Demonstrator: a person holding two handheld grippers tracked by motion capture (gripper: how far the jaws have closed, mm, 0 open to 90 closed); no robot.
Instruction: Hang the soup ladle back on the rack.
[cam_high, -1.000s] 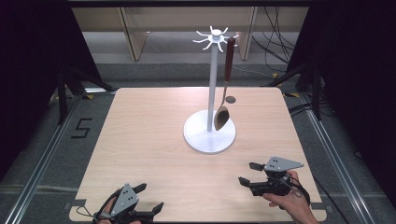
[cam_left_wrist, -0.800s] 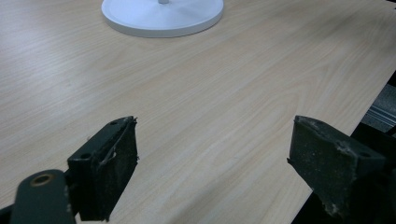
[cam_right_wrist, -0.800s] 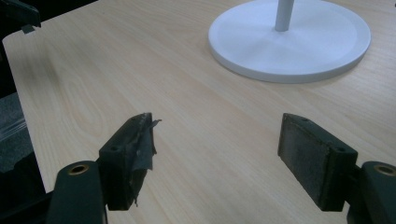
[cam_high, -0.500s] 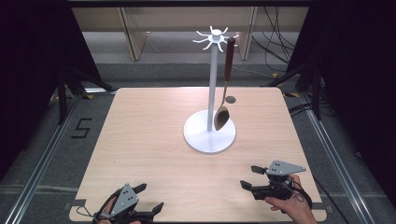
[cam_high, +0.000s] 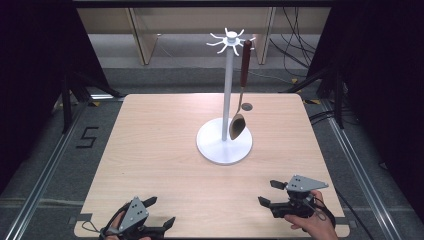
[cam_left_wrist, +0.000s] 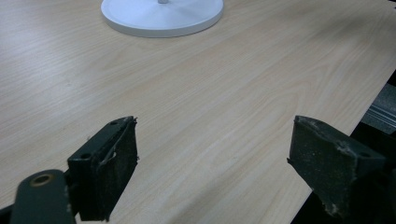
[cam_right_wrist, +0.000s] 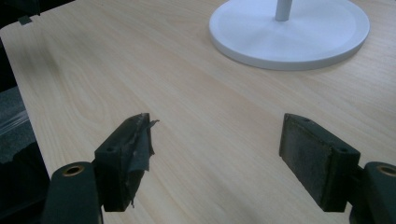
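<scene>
A white rack (cam_high: 228, 100) with hooks on top stands on a round base (cam_high: 224, 145) in the middle of the wooden table (cam_high: 165, 150). A spoon (cam_high: 241, 95) with a dark red handle hangs from one hook, its bowl just above the base. My left gripper (cam_high: 159, 212) rests at the table's near left edge, open and empty. My right gripper (cam_high: 270, 192) sits at the near right, held by a hand, also open with nothing between its jaws. The base (cam_left_wrist: 161, 14) appears at the top of the left gripper view and the base (cam_right_wrist: 289, 32) at the top of the right gripper view.
A small dark round mark (cam_high: 246, 106) lies on the table behind the rack. Metal rails (cam_high: 45, 170) run along the floor on both sides. Cables (cam_high: 295, 40) trail at the far right beyond the table.
My right gripper has drawn back toward the near edge of the table. The left gripper and the spoon have stayed put.
</scene>
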